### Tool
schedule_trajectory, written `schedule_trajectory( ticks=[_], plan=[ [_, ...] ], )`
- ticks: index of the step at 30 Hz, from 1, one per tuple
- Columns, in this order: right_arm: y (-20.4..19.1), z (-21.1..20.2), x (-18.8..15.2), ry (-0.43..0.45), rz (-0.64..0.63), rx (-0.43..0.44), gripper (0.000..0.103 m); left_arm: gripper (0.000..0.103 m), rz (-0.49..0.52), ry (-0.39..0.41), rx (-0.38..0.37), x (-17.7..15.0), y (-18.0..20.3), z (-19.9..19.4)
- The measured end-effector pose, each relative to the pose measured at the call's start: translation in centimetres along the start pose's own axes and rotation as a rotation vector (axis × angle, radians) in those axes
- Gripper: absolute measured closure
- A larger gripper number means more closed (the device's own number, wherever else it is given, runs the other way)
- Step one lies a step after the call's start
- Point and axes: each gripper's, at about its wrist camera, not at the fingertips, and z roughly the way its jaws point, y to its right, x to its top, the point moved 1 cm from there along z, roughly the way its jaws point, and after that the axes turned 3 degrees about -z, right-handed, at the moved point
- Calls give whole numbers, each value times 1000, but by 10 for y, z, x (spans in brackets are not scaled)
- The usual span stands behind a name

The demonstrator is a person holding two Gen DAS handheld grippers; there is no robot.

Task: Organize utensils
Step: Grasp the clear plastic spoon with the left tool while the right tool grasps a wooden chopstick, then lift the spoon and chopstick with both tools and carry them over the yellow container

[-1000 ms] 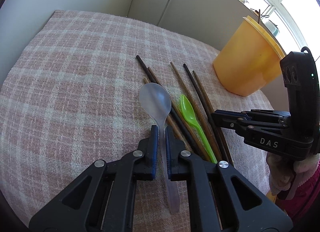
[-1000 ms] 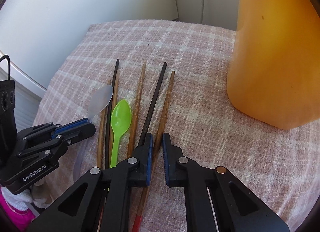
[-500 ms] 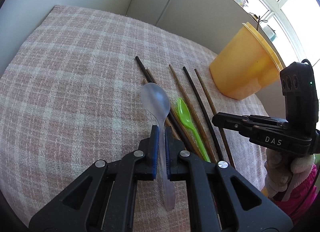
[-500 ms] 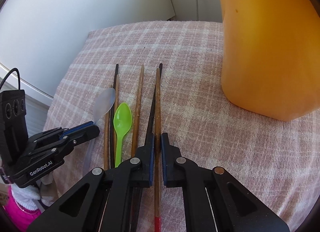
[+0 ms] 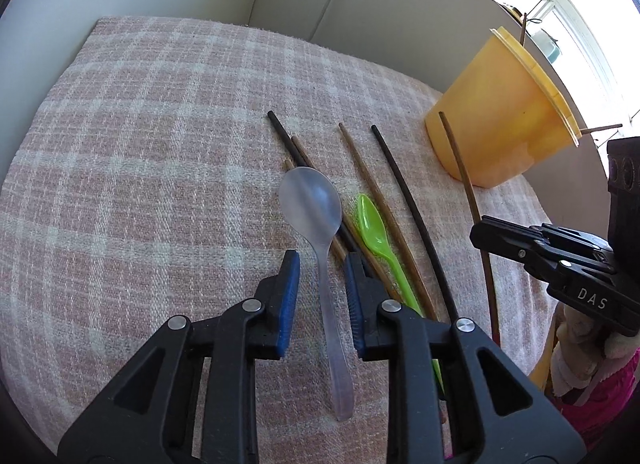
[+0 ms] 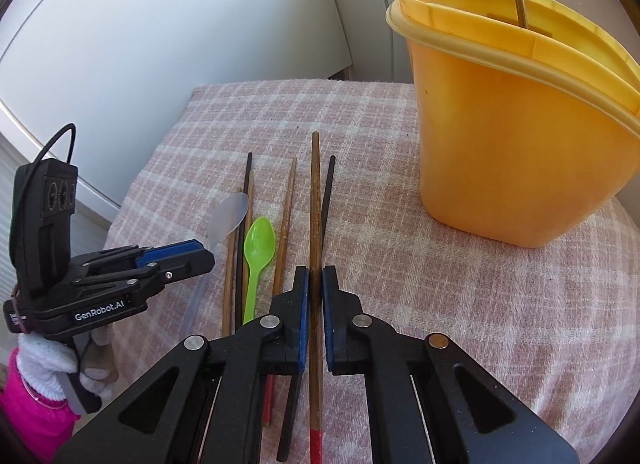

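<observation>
1. The tabletop (image 5: 132, 168) in front of you is covered with a pink-and-white checked cloth, and every utensil lies on it.
2. The yellow container (image 6: 516, 132) stands at the far right of the cloth, with a thin stick leaning inside it.
3. Your right hand-held gripper (image 6: 315, 284) is pressed together on a brown chopstick (image 6: 315, 200), whose red-tipped end sticks out behind the pads; the chopstick is lifted off the cloth and points toward the container.
4. Your left hand-held gripper (image 5: 320, 276) has just been spreading its jaws; the pads now stand apart on either side of the clear spoon (image 5: 310, 204) without touching its handle.
5. The clear spoon lies flat on the cloth, bowl away from you, resting across the ends of two chopsticks.
6. The remaining chopsticks (image 5: 404, 200), dark and brown, lie side by side between the two grippers.
7. The green spoon (image 5: 374, 224) lies among those chopsticks, just right of the clear spoon.
</observation>
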Motion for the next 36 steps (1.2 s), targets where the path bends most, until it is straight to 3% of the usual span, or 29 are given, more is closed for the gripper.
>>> schedule_trajectory(
  ticks=[2, 4, 8, 13, 23, 28, 36],
  plan=[
    [0, 1, -1, -2, 2, 3, 98, 83, 34, 17, 17, 3, 5, 6],
    [0, 0, -3, 0, 5, 4, 98, 97, 51, 26, 30, 7, 4, 9],
    [3, -7, -5, 15, 11, 9, 98, 101, -2, 48, -4, 13, 1, 5],
    [4, -25, -5, 57, -4, 1, 98, 101, -16, 117, -54, 16, 5, -22],
    [5, -75, -4, 212, -6, 6, 98, 101, 78, 292, -137, 28, 61, -83],
    [14, -104, -4, 305, 11, -26, 98, 101, 103, 355, -191, 33, 89, -92],
    [20, -139, 1, 420, 27, -106, 98, 101, 169, 406, -205, 45, 127, -96]
  ],
)
